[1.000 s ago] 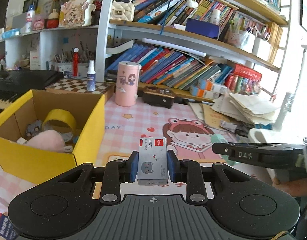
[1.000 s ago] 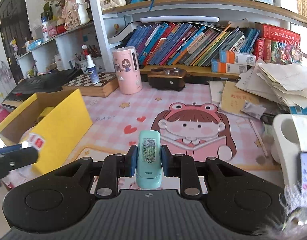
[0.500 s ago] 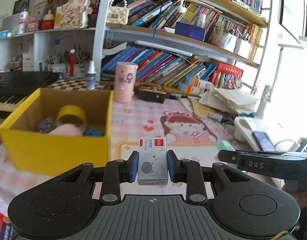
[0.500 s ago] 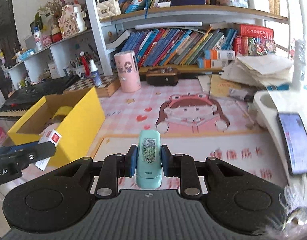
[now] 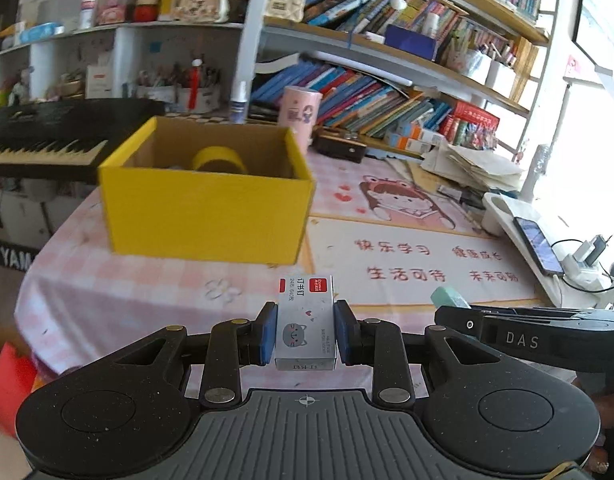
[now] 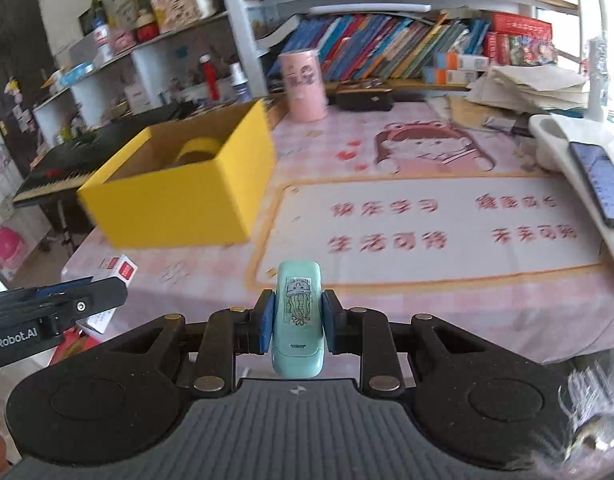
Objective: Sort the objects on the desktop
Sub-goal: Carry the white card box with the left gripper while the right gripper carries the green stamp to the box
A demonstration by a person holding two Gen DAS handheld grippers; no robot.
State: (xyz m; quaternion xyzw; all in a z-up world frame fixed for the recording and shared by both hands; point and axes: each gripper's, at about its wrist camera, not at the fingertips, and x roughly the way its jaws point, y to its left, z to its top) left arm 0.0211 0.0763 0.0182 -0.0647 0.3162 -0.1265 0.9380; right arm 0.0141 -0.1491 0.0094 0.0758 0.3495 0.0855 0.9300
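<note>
The staple box [image 5: 306, 322], small and white with a cat face on it, is pinched tight between the left gripper [image 5: 306, 334]'s fingers [image 5: 266, 334], held up off the tabletop [image 5: 119, 280]. Over at its 3 o'clock, the right gripper [image 6: 298, 326] has its fingers [image 6: 265, 326] clamped on a mint-green stapler [image 6: 298, 320], also in the air. The yellow box [image 5: 205, 212] sits at about 11 o'clock from the staple box, open on top, with a yellow tape roll [image 5: 219, 160] inside. Further out at 12 there's a pink cylinder [image 5: 299, 114], and a phone [image 5: 538, 244] lies at 2 o'clock.
</note>
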